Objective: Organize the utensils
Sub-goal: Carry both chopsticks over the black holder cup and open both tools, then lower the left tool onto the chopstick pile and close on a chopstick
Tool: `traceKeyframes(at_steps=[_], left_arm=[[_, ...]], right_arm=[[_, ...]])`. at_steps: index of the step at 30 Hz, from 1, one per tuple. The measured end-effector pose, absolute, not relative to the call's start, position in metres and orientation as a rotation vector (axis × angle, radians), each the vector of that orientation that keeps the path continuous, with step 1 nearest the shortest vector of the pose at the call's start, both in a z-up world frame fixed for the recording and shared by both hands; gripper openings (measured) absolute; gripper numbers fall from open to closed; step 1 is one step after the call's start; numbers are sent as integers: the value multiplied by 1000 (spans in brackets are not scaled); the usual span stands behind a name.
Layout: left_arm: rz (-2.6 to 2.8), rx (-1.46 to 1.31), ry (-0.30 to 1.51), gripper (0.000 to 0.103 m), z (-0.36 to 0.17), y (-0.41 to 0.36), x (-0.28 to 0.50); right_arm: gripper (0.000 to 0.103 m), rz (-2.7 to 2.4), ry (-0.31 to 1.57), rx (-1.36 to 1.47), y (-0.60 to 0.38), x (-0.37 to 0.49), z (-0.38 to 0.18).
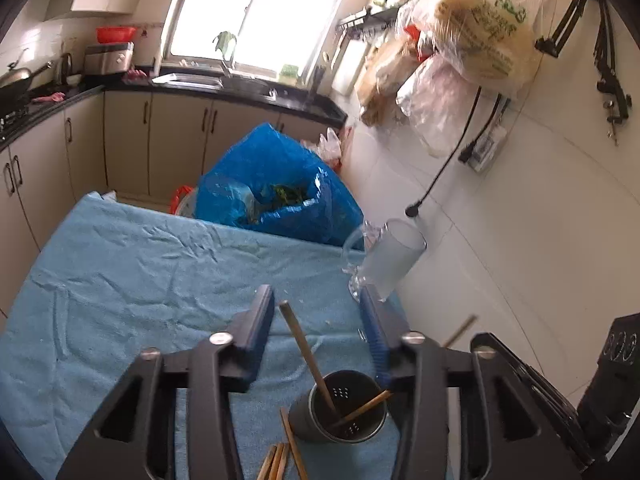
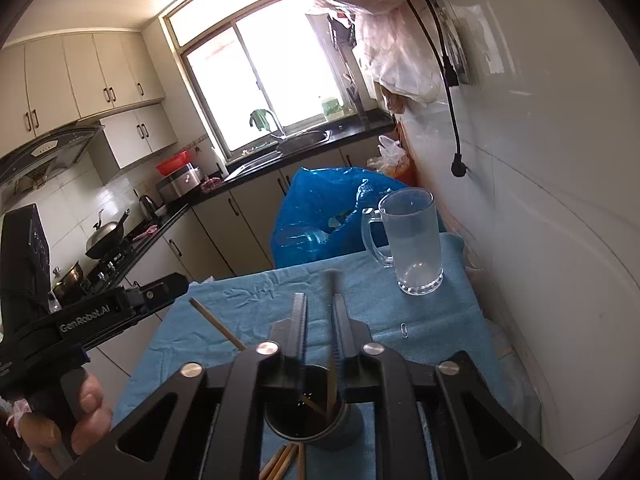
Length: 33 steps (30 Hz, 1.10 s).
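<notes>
1. Landmark: a dark perforated metal utensil cup (image 1: pixel 340 412) stands on the blue cloth (image 1: pixel 132 280) that covers the table, right under both grippers.
2. Nearest the cameras, on the cloth just on the near side of the cup, lies a small bundle of loose wooden chopsticks (image 1: pixel 280 456), also seen in the right wrist view (image 2: pixel 284 460).
3. Inside the cup, one chopstick (image 1: pixel 304 348) leans up and away to the left of the rim; a second chopstick (image 1: pixel 366 404) leans over the right rim.
4. The left gripper (image 1: pixel 318 316) hangs above the cup with its fingers well apart; the leaning chopstick rises in the gap between them and neither pad touches it.
5. The right gripper (image 2: pixel 320 324) hangs over the cup (image 2: pixel 308 412) with its fingers only slightly apart. A blurred chopstick (image 2: pixel 332 320) runs between them down into the cup; I cannot tell whether the pads press on it.
6. To the left of the cup in the right wrist view, the person's hand (image 2: pixel 64 428) grips the handle of the left gripper.
7. Beyond the cup and to its right, near the far right corner of the cloth, stands an empty glass mug (image 2: pixel 412 240) with its handle to the left.
8. Behind the table, farther from the cup, sits a blue plastic bag (image 1: pixel 276 184).
9. Farthest off are the dark kitchen counter (image 1: pixel 248 88) with its sink and the bright window (image 2: pixel 256 68).
</notes>
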State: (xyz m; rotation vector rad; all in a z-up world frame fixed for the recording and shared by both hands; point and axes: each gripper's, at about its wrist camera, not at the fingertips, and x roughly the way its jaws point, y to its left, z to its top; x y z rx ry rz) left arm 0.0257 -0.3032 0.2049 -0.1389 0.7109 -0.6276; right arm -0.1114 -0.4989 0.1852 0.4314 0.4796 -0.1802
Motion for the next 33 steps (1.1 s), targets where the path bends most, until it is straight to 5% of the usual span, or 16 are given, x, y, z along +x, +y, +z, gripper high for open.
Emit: traceKeyframes(at_steps=[2, 6, 8, 10, 24, 30, 33], left_arm=[[-626, -131, 696, 44, 211, -295, 20], [-609, -145, 661, 60, 221, -265, 3], [-579, -129, 628, 62, 220, -248, -9], [-555, -105, 612, 66, 215, -231, -20], [-365, -17, 860, 70, 70, -97, -66], [-358, -57, 929, 70, 45, -76, -68], [-388, -57, 938, 70, 46, -83, -68]], right_arm=[[38, -184, 457, 435, -498, -118, 192], [43, -198, 399, 440, -493, -147, 204], [58, -187, 371, 440, -487, -163, 207], [61, -181, 353, 434, -479, -177, 204], [61, -105, 565, 472, -408, -205, 77], [60, -186, 601, 509, -416, -201, 33], [52, -196, 638, 539, -423, -197, 18]])
